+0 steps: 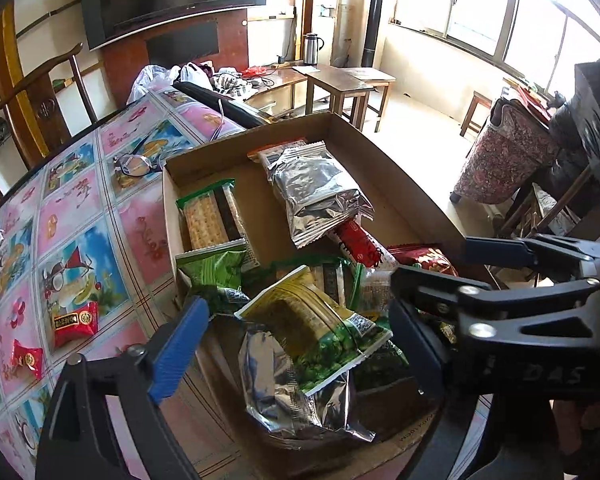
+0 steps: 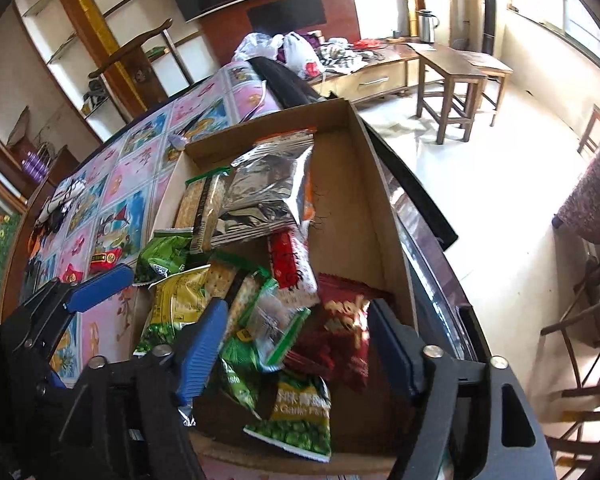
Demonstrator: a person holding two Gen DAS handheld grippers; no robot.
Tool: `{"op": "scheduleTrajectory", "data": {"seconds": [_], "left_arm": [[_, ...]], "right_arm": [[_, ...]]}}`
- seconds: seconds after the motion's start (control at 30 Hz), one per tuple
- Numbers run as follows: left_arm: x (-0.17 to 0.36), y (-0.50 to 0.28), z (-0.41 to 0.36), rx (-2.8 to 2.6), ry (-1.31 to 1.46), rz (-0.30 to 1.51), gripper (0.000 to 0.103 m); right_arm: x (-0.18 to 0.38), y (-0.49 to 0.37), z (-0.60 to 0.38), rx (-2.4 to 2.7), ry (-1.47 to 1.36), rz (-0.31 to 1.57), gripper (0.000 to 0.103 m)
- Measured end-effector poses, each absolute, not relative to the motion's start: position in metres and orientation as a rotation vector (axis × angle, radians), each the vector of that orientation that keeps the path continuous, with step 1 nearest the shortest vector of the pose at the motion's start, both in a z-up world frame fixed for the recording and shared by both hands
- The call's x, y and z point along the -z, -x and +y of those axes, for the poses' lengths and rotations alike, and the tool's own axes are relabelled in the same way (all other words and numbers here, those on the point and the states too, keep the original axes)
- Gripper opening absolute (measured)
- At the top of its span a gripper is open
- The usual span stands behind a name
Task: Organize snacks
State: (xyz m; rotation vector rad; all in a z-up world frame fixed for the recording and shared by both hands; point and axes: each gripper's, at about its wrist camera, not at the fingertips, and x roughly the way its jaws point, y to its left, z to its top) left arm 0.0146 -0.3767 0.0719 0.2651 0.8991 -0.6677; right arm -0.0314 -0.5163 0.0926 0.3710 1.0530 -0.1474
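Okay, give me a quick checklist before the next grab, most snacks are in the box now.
1. Left gripper open, nothing pinched: ok.
2. Right gripper open, nothing pinched: ok.
3. Box on the table, far end has room: ok.
4. All snacks in the box: not ok, red packets lie on the table.
5. Packets stacked neatly: not ok, jumbled at the near end.
6. Packets undamaged: cannot tell.

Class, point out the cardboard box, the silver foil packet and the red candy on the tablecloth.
cardboard box (image 1: 400,184): left wrist view, right inner wall.
silver foil packet (image 1: 316,192): left wrist view, middle of packet.
red candy (image 1: 74,323): left wrist view, wrapper centre.
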Motion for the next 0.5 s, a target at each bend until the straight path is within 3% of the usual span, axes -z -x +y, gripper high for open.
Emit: {"op": "scheduleTrajectory", "data": {"seconds": [0.5], "left_arm": [[-0.087, -0.002, -0.377, 0.631, -0.215, 0.87, 0.102]], "right_arm": [[-0.12, 0.071, -0.534, 0.226, -0.348, 0.988, 0.096]]}}
